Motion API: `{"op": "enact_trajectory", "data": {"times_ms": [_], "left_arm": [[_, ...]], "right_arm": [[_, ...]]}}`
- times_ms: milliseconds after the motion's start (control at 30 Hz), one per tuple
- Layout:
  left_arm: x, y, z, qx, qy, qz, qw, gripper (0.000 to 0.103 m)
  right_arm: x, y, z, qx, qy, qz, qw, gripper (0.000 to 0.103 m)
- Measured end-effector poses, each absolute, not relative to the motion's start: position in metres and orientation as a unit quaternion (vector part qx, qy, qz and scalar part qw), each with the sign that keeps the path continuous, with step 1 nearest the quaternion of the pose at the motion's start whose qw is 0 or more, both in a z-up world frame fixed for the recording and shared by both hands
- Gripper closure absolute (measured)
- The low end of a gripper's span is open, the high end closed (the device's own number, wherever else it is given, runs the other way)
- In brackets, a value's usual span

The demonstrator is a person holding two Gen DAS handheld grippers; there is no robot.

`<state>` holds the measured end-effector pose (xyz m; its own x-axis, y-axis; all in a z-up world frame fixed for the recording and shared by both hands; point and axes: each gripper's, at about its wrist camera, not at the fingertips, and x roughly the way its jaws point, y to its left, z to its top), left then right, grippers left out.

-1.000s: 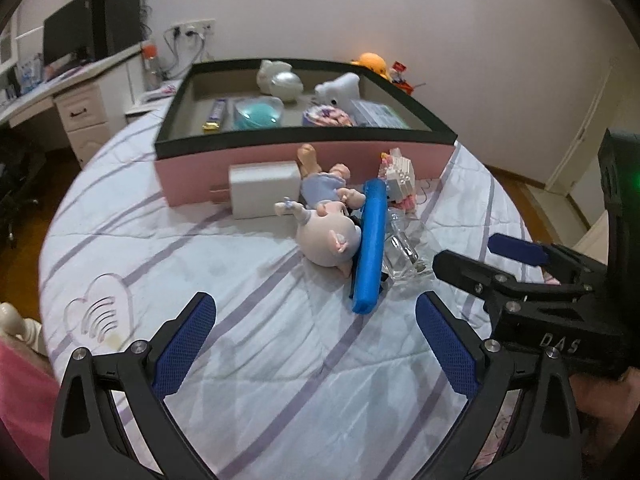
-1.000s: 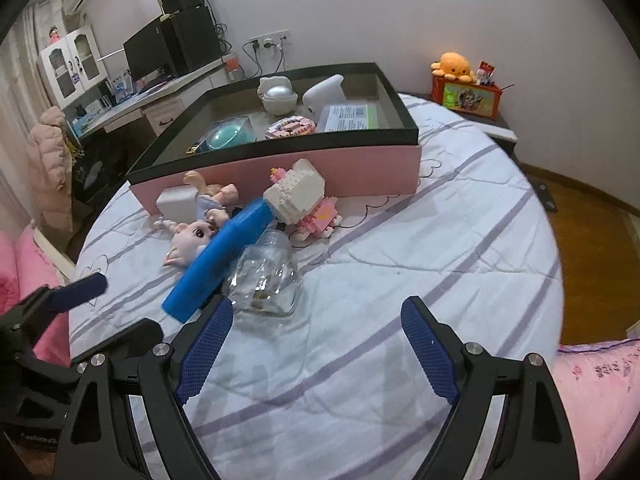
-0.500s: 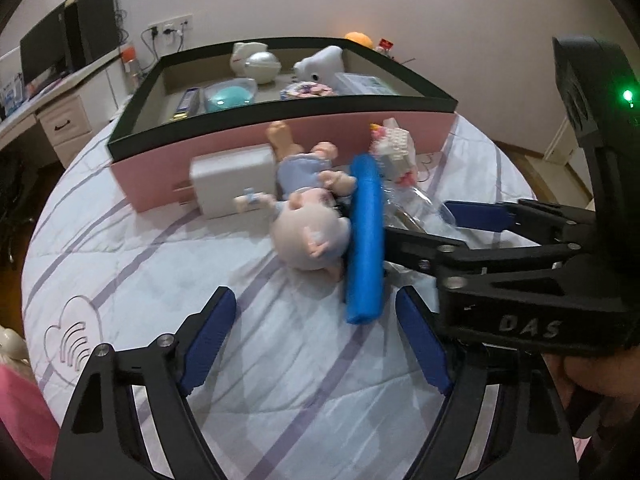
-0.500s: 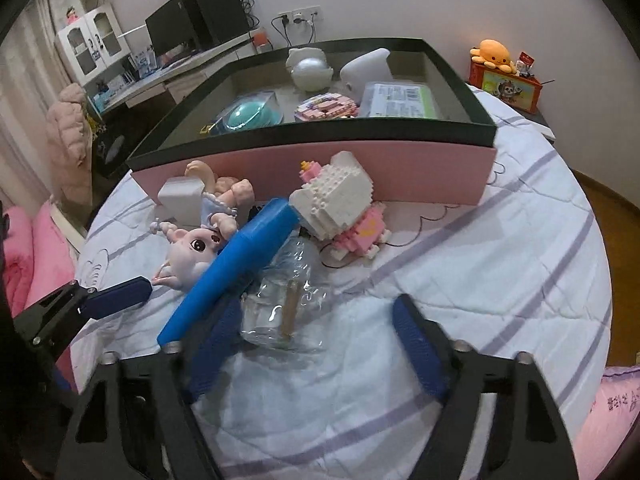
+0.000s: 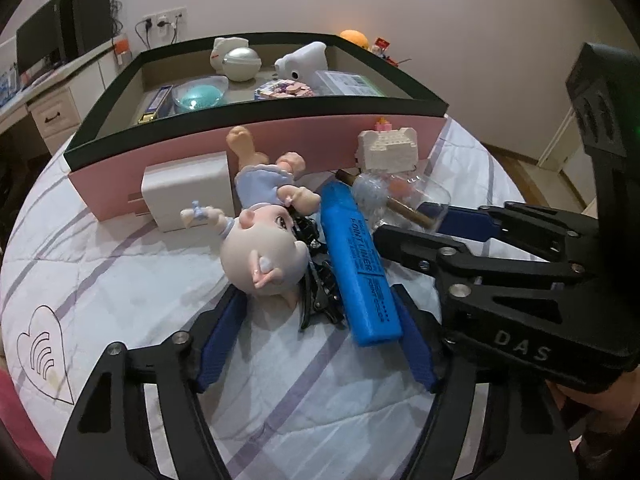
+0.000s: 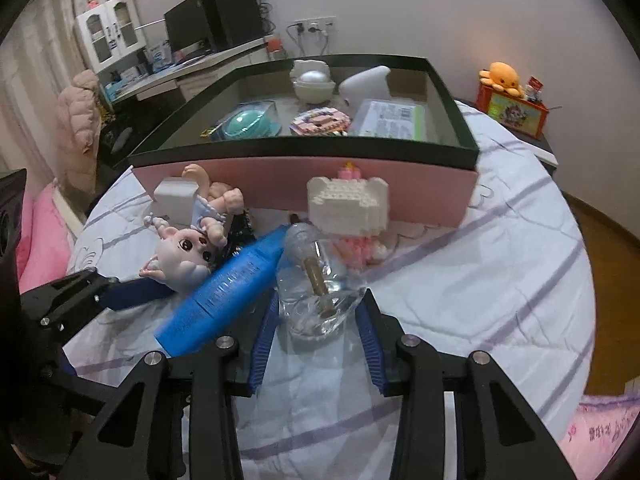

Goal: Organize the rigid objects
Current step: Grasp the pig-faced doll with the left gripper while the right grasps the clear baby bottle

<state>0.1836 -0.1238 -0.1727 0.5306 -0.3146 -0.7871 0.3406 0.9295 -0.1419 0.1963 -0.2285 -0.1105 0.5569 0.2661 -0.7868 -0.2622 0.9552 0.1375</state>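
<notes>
Glass bottle (image 6: 316, 292): clear, lying on its side at lower centre of my right view, a brown stopper inside; its base sits between my blue pads.
Right tongs (image 6: 318, 344): narrowed around the bottle, both pads at its sides; I cannot tell whether they press it yet.
Left tongs (image 5: 316, 340): spread wide at lower centre of my left view, one pad beside the doll's head, the other beside the marker's near end, touching neither as far as I see.
Blue marker (image 5: 358, 264): lies lengthwise at centre, just right of the doll, its far end near the bottle.
Doll (image 5: 266, 236): on its back, head toward me, feet against the pink box wall.
Black clip (image 5: 320, 288): wedged between doll and marker.
White charger (image 5: 188, 188): left of the doll, against the box.
Brick figure (image 6: 348, 204): white and pink, behind the bottle.
Box (image 5: 328, 140): pink wall, dark rim, upper half of frame, holding several small items.
Bed (image 5: 120, 280): white striped quilt under everything.
</notes>
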Motion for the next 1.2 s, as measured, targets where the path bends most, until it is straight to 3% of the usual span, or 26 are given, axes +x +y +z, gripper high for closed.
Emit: {"op": "enact_trajectory", "data": {"times_ms": [367, 433, 567, 700, 833, 1200], "left_arm": [[0.186, -0.118, -0.17, -0.015, 0.452, -0.197, 0.87, 0.063], [0.184, -0.119, -0.17, -0.013, 0.451, -0.194, 0.871, 0.062], [0.187, -0.125, -0.17, -0.017, 0.45, -0.19, 0.873, 0.051], [0.189, -0.127, -0.167, -0.021, 0.447, -0.196, 0.872, 0.053], [0.187, -0.129, -0.167, -0.024, 0.446, -0.219, 0.867, 0.064], [0.201, -0.126, -0.171, -0.041, 0.438, -0.211, 0.873, 0.056]], "right_arm": [[0.201, -0.243, -0.111, 0.018, 0.45, 0.162, 0.878, 0.069], [0.198, -0.247, -0.113, 0.023, 0.45, 0.16, 0.878, 0.069], [0.198, -0.249, -0.115, 0.024, 0.45, 0.159, 0.878, 0.069], [0.201, -0.25, -0.114, 0.023, 0.45, 0.155, 0.879, 0.069], [0.201, -0.251, -0.113, 0.022, 0.45, 0.156, 0.879, 0.069], [0.203, -0.252, -0.114, 0.032, 0.454, 0.156, 0.877, 0.069]]}}
